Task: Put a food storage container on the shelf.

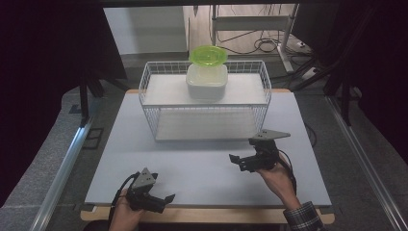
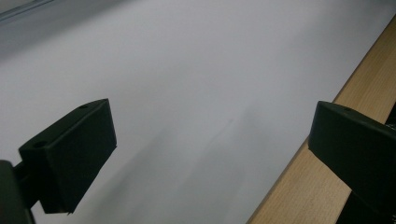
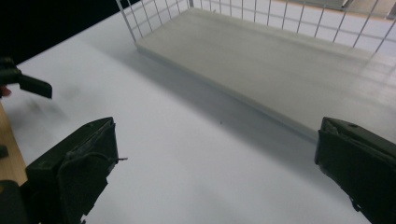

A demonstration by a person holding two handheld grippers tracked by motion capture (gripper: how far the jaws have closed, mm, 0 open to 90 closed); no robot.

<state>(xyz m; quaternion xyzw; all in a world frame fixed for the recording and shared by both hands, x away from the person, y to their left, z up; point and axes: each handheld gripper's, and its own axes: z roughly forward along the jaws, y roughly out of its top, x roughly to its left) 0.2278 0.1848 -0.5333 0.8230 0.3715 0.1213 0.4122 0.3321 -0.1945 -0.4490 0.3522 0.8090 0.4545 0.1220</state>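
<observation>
White table [image 1: 202, 159] bears both hands low, left gripper [image 1: 166, 199] and right gripper [image 1: 234, 160] gaping

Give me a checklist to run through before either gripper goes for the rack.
1. Left gripper open and holding nothing: ok.
2. Right gripper open and holding nothing: ok.
3. Table between the grippers and the rack free of obstacles: ok.
4. Tub sitting flat on the top shelf: ok.
5. Green bowl steady on the tub: cannot tell.
6. Lower shelf free for placing: ok.
</observation>
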